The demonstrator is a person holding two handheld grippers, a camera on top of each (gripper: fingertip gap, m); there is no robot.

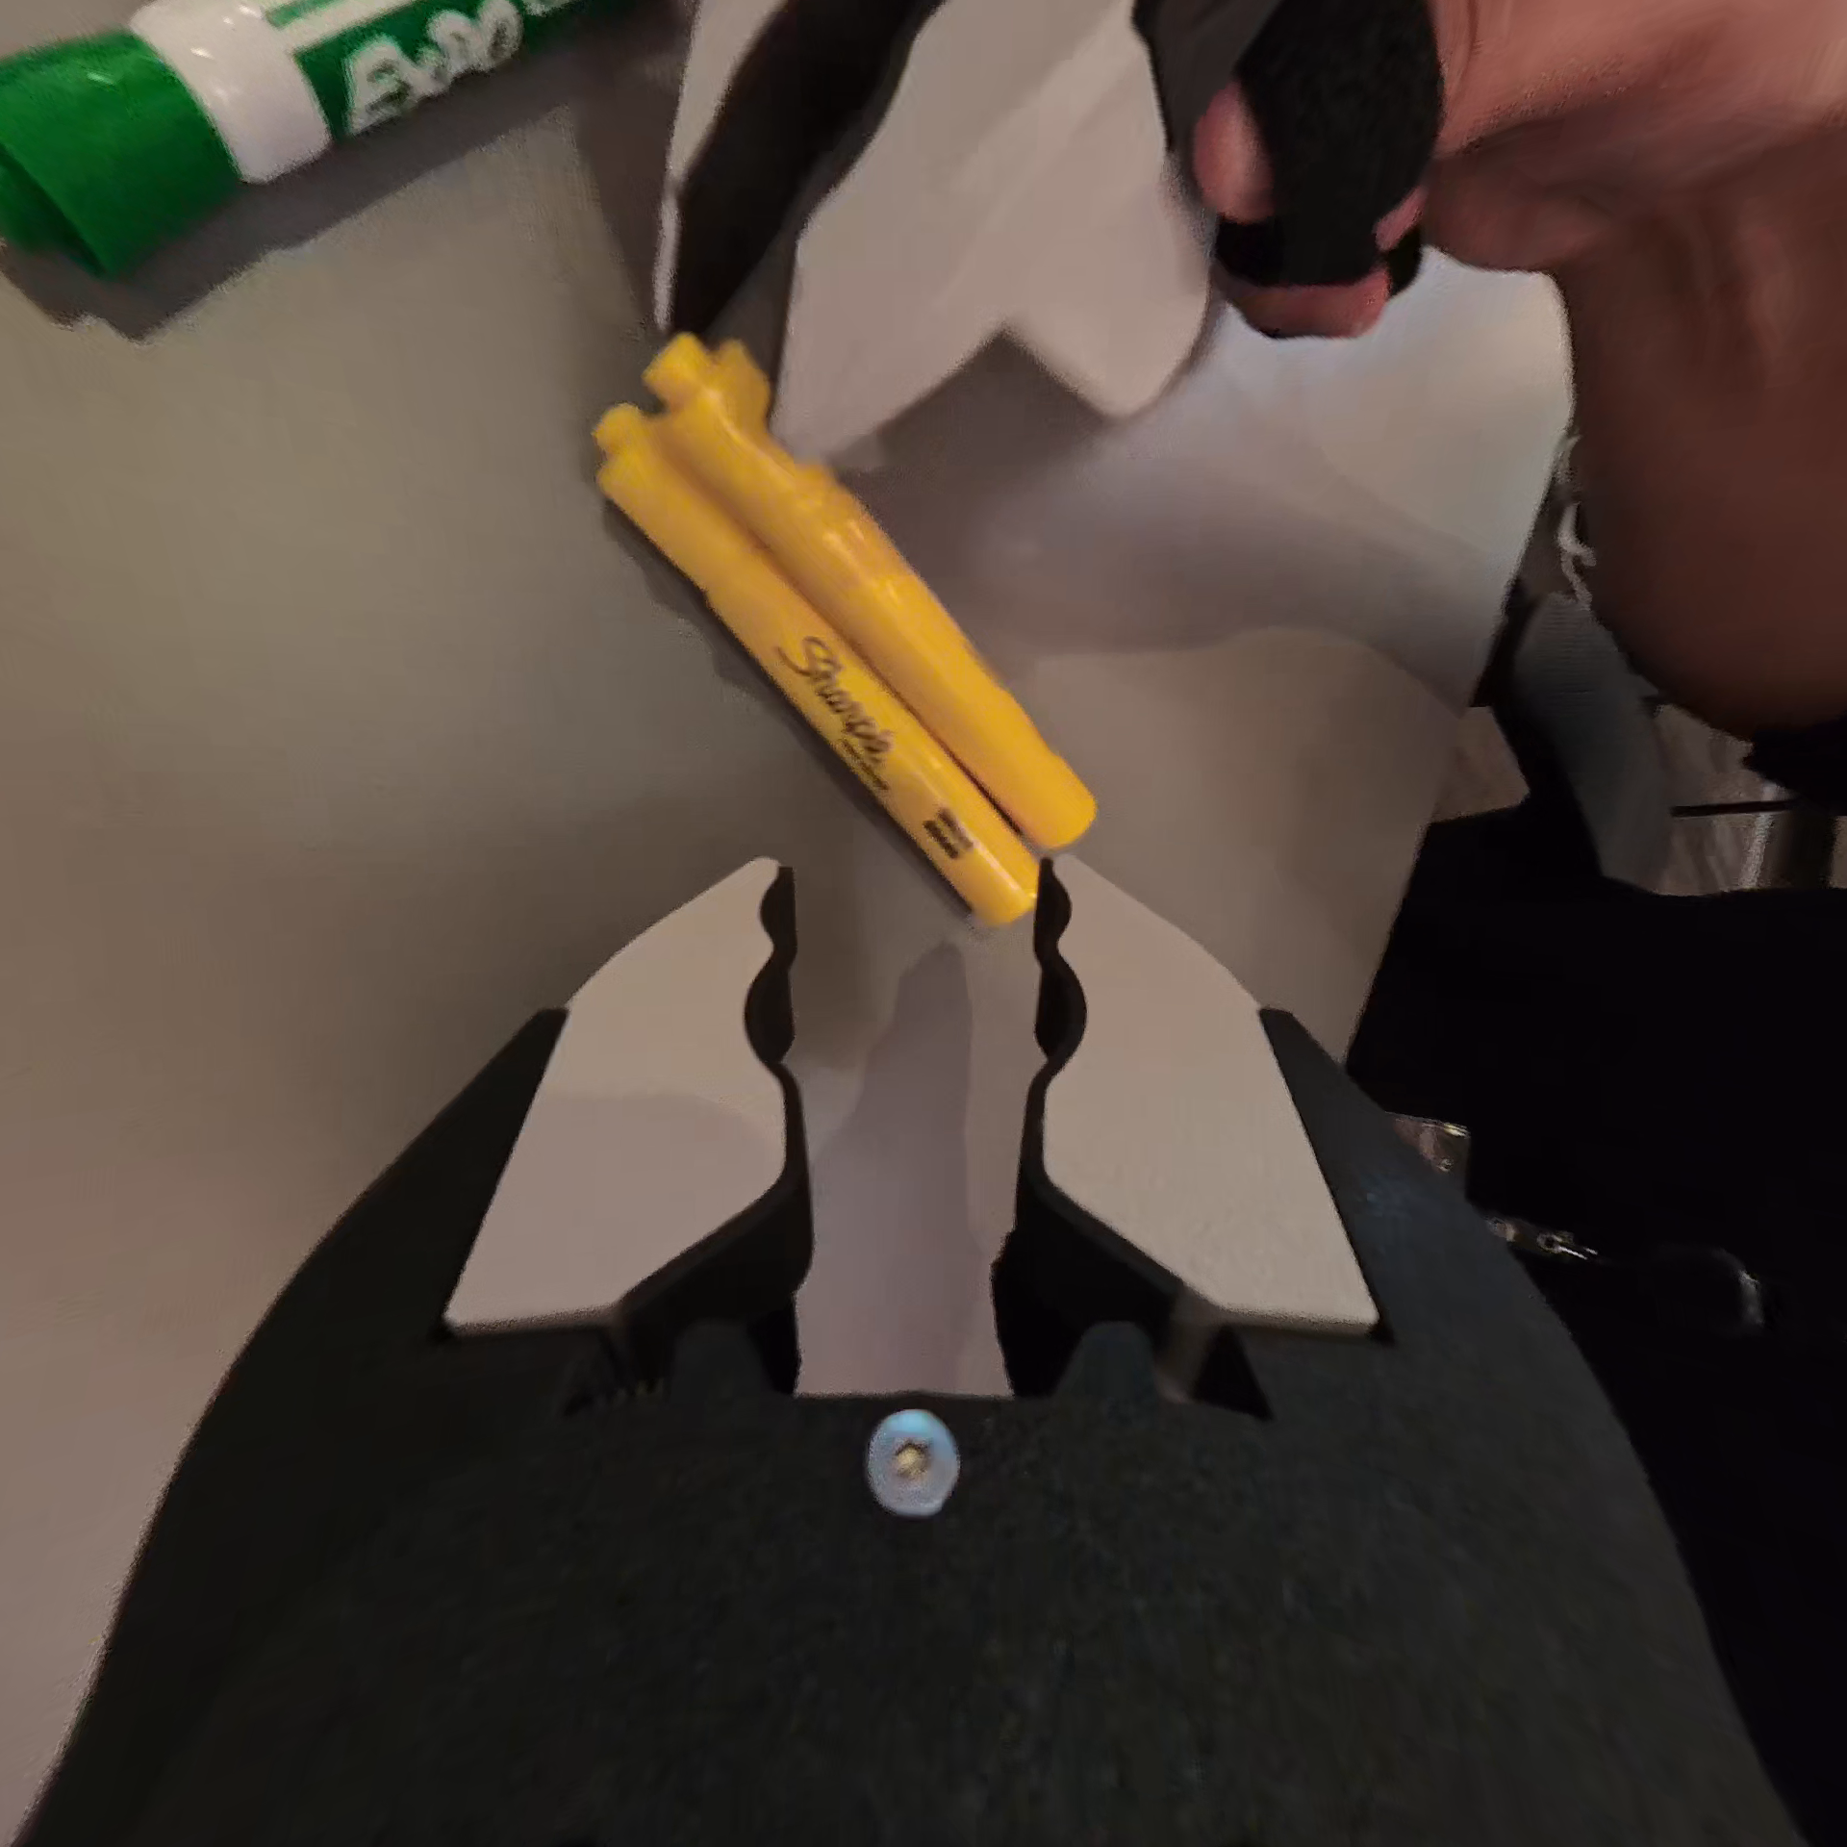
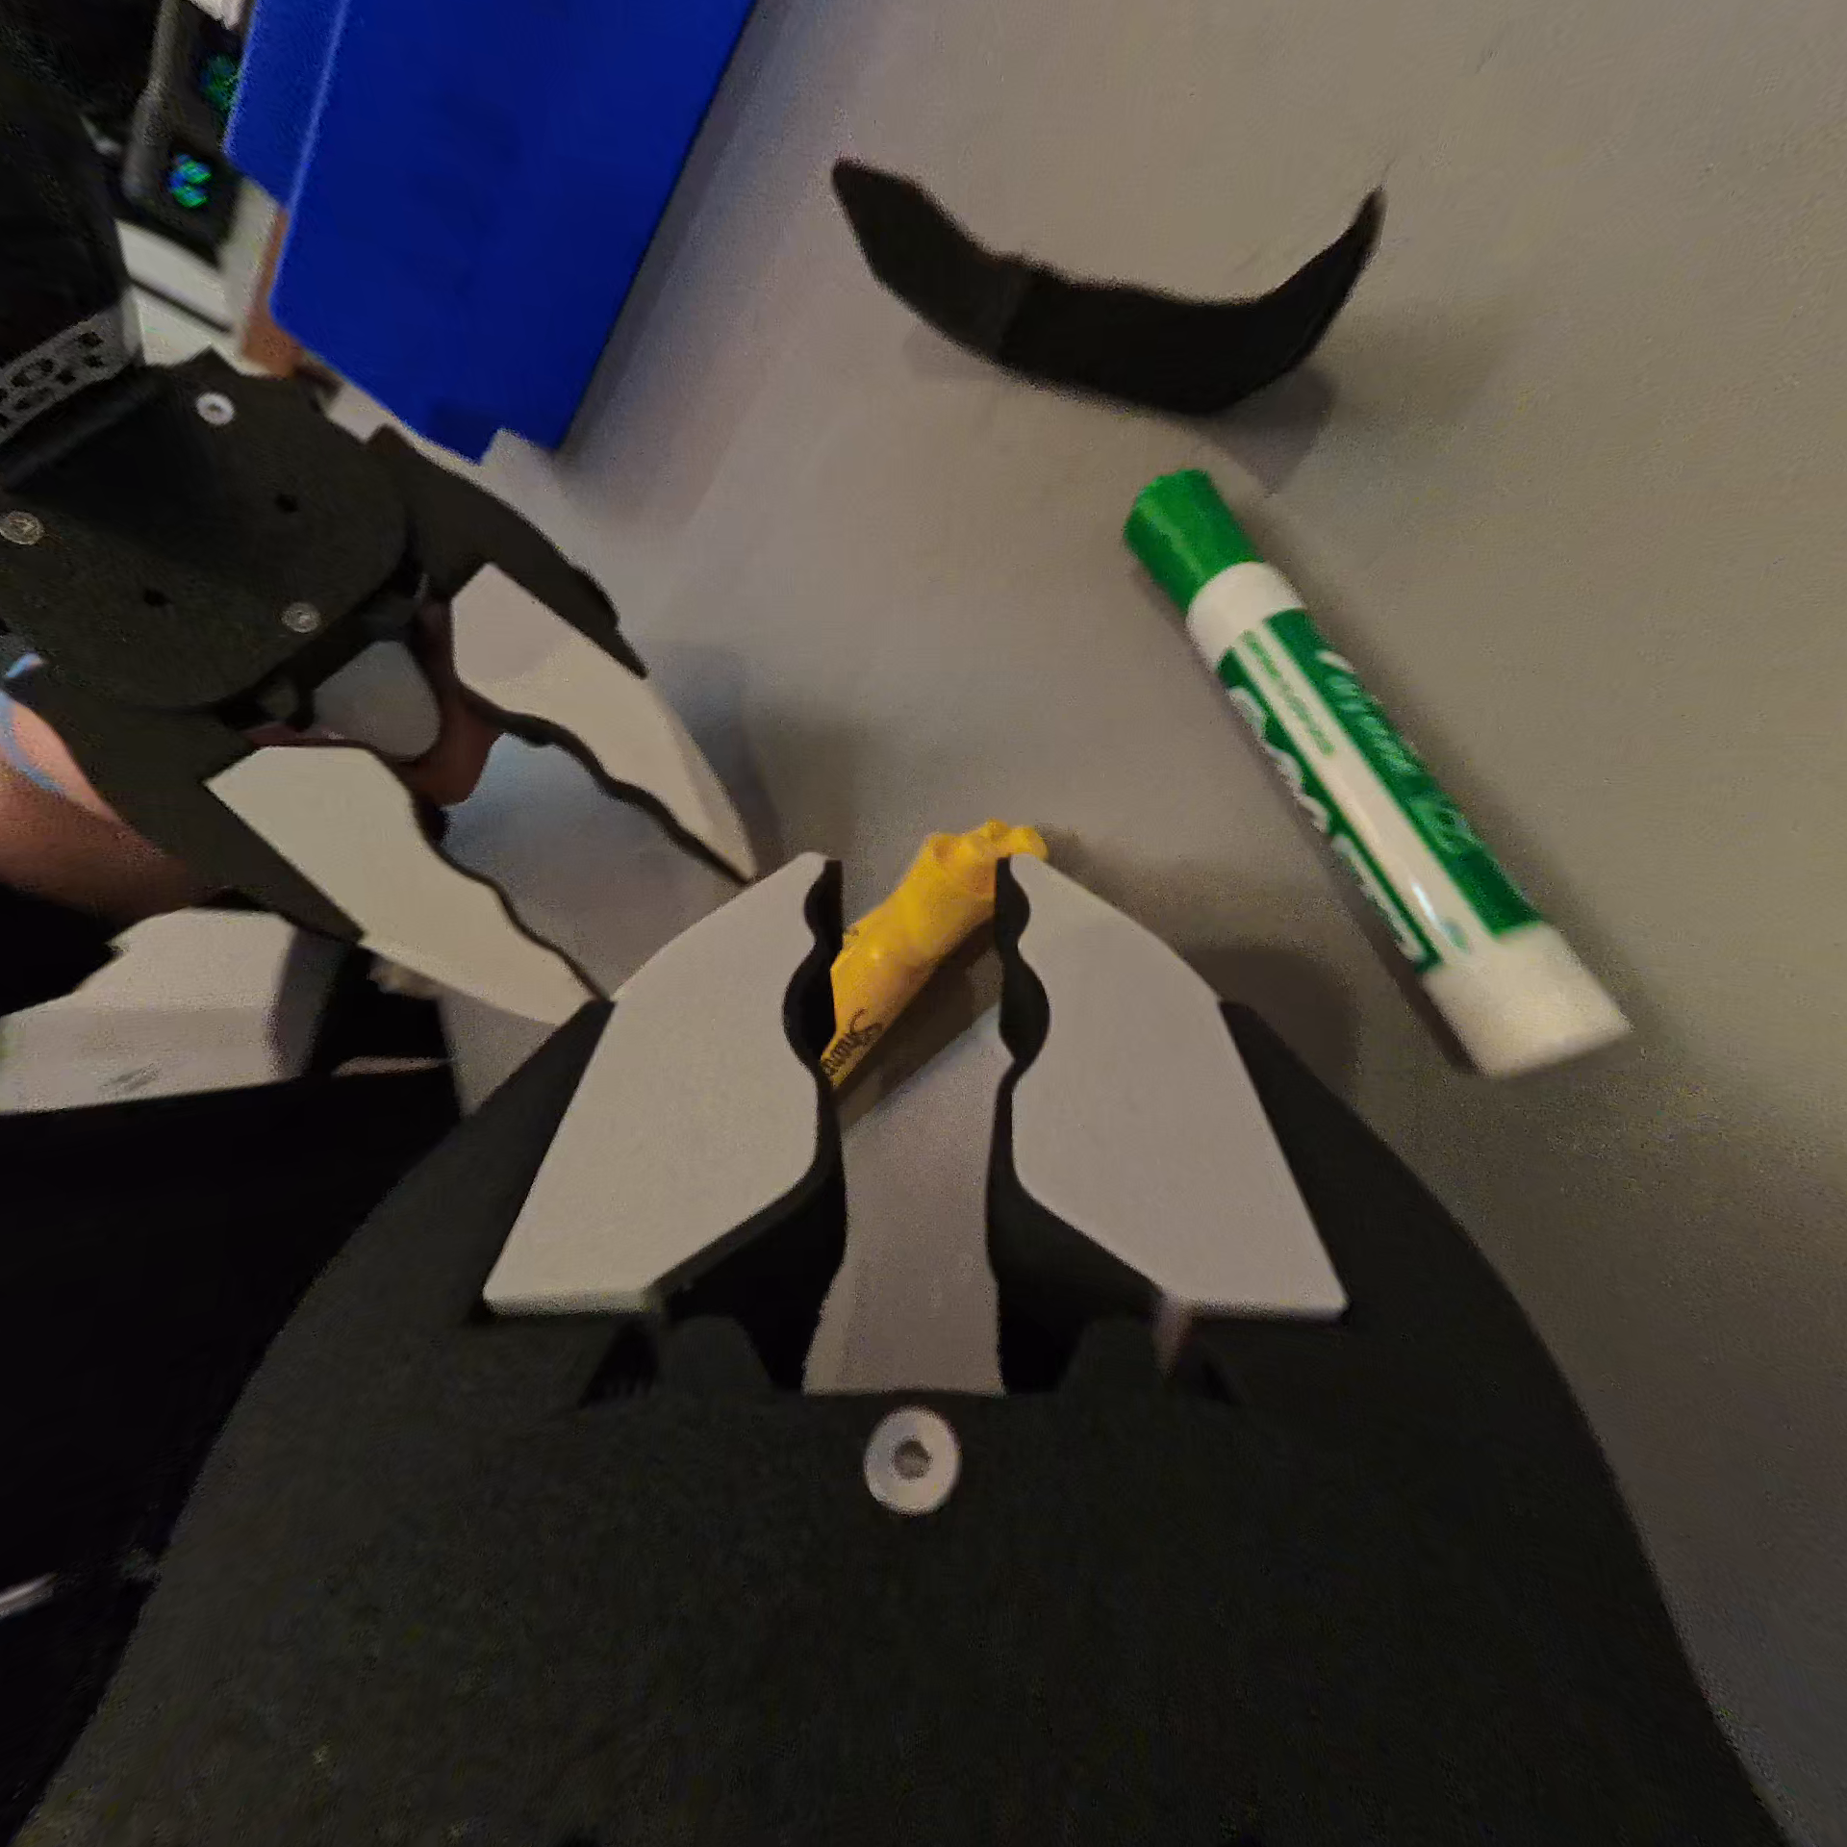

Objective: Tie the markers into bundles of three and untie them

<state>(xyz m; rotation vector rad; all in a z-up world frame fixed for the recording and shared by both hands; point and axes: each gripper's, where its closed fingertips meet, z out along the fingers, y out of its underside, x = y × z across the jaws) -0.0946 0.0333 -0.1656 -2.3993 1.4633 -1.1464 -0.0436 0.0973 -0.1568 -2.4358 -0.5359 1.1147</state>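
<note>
Markers in yellow, two of them (image 1: 845,640), lie side by side and touching on the grey table (image 1: 300,700), their near ends just beyond the tips of the left gripper (image 1: 915,880). That gripper's two fingers stand apart with nothing between them; the end of the nearer marker sits close to the right-hand fingertip, though contact cannot be judged.

In the right wrist view, the right gripper (image 2: 915,875) also has its fingers parted. The yellow markers (image 2: 920,929) show through the gap, angled across it and partly hidden behind the left finger; whether the pads touch them is unclear through the blur. In the left wrist view this same gripper comes in from the top, a pale finger (image 1: 959,250) hanging just beside the capped ends of the yellow pair, with the person's hand (image 1: 1599,250) behind it.

Farther out, a green dry-erase marker (image 2: 1369,770) with a white barrel lies alone on the table, to the right of the yellow pair in the right wrist view, apart from them. Beyond it a black strap (image 2: 1109,310) lies loose in a shallow curve, bound around nothing.

At the table's far left edge in the right wrist view stands a blue box-like object (image 2: 480,200). The left gripper (image 2: 670,929) shows there too, with its fingers spread.
</note>
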